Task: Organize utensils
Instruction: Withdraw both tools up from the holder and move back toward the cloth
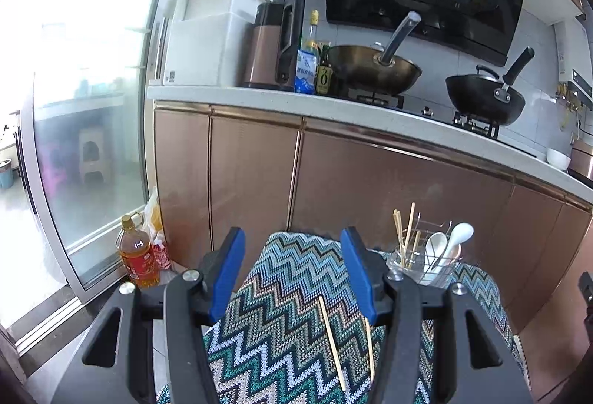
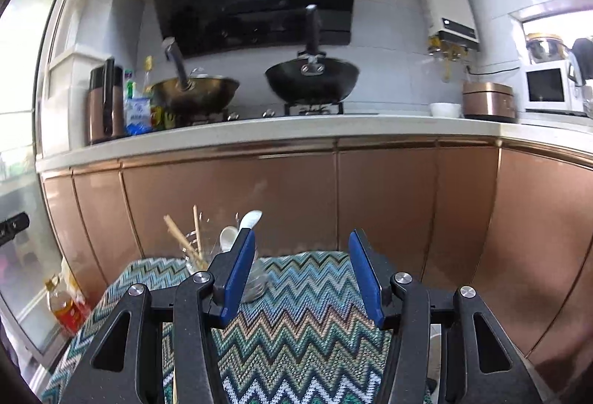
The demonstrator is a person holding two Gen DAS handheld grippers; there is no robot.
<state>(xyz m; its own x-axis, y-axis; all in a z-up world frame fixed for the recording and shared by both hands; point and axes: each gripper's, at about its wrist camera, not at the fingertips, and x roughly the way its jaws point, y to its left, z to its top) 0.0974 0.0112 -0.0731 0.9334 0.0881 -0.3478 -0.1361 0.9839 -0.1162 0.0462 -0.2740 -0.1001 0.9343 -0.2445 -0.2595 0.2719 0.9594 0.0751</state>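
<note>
Where the cloth (image 1: 281, 296) ends, a holder (image 1: 426, 261) keeps chopsticks (image 1: 407, 233) and spoons (image 1: 450, 242).

— What lay loose on the zigzag cloth (image 1: 281, 296)?

— Two pale wooden chopsticks (image 1: 332, 343), flat and roughly side by side, a little apart.

— And the rest of the utensils?

— They stood in a wire holder (image 1: 431, 261) at the cloth's far edge. More chopsticks (image 1: 407, 235) leaned upright in a clear cup at its left. Two white spoons (image 1: 450, 242) rested beside them, bowls up, tilted rightward.
</note>
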